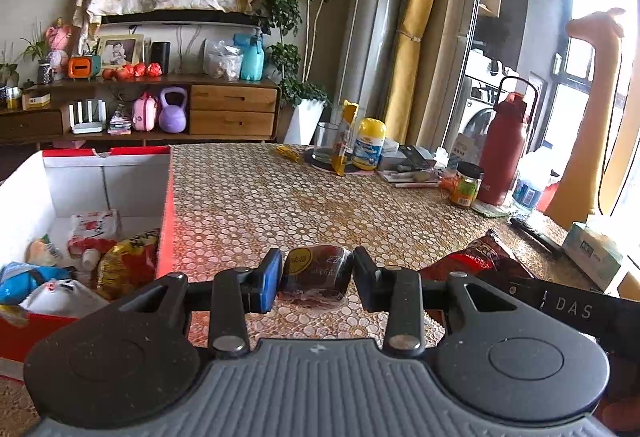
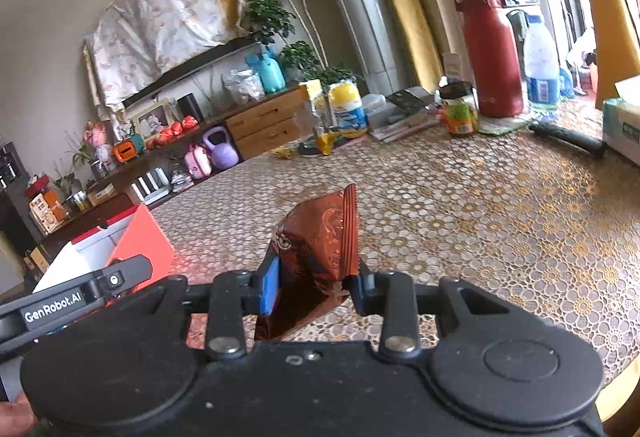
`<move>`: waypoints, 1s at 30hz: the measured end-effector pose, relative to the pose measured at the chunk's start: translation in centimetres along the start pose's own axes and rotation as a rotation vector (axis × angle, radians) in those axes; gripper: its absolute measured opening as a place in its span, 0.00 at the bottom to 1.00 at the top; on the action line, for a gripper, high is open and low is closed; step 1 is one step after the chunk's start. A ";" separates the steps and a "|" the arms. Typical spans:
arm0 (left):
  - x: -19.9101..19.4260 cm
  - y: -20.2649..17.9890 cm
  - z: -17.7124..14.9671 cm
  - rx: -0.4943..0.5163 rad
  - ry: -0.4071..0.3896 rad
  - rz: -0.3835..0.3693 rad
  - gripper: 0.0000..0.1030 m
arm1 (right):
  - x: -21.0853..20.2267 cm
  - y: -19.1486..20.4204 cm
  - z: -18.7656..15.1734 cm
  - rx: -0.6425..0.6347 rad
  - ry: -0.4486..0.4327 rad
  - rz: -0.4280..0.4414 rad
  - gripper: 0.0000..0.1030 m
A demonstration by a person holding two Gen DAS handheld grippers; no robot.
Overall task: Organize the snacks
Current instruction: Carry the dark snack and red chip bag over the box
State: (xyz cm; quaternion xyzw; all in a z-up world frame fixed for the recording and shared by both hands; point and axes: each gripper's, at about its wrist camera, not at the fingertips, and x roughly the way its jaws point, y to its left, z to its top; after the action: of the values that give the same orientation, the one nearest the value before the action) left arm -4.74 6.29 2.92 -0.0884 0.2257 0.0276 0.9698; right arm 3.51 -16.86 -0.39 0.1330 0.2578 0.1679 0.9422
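Note:
My left gripper [image 1: 316,277] is shut on a small dark snack packet [image 1: 316,271] with a yellow label, held just above the patterned table. To its left stands a red and white box [image 1: 166,205] holding several snack bags [image 1: 120,257]. My right gripper [image 2: 314,287] is shut on a shiny red-brown snack bag [image 2: 320,241], held upright above the table. That bag also shows in the left wrist view [image 1: 476,257], at the right. The box shows in the right wrist view [image 2: 136,237], at the left.
At the table's far side stand a glass [image 1: 326,145], a yellow-lidded jar [image 1: 370,145], books [image 1: 404,165], a small jar [image 1: 466,185], a red flask [image 1: 504,153] and a water bottle [image 2: 542,65]. A tissue box [image 1: 596,253] and a black remote [image 2: 568,139] lie at the right.

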 end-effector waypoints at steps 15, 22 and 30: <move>-3.2 2.9 0.4 -0.031 -0.053 0.063 0.36 | -1.0 5.5 -0.4 -0.094 -0.008 0.099 0.33; -3.9 5.3 0.6 -0.060 -0.071 0.116 0.36 | -0.7 9.4 -0.1 -0.165 -0.012 0.174 0.33; -4.5 9.1 1.5 -0.084 -0.101 0.205 0.36 | 0.4 14.9 0.5 -0.252 -0.028 0.263 0.33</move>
State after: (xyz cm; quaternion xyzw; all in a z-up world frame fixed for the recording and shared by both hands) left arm -8.93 15.42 4.82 -0.1041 0.1830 0.1405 0.9674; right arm 0.39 -3.30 4.83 0.0487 0.2019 0.3189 0.9247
